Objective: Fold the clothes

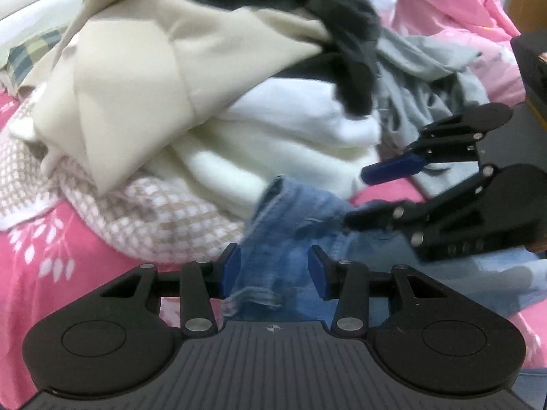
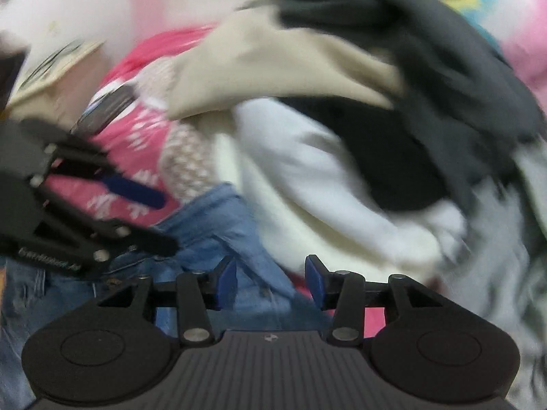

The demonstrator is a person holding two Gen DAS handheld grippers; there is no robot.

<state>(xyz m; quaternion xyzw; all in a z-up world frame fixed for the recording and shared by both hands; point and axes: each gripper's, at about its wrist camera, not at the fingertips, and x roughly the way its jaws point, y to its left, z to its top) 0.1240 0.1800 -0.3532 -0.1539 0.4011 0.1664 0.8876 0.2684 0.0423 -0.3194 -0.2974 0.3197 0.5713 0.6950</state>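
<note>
both tongs over blue jeans at the foot of a clothes pile on a pink bed

the left tongs (image 1: pixel 274 271) stand partly apart with the frayed leg of the blue jeans (image 1: pixel 290 225) lying between the blue pads; whether the pads press on the denim cannot be told. the right tongs (image 2: pixel 270 278) are parted too, hanging above the jeans beside the left pair, nothing gripped. behind them rises the pile: a beige garment (image 1: pixel 143 68) on top, dark grey cloth (image 1: pixel 342 17) over it, a white garment (image 1: pixel 273 143) beneath, a checked cloth (image 1: pixel 154 215) at the left. the pink floral bedsheet (image 1: pixel 41 256) lies under all. the right-wrist view is blurred.
</note>
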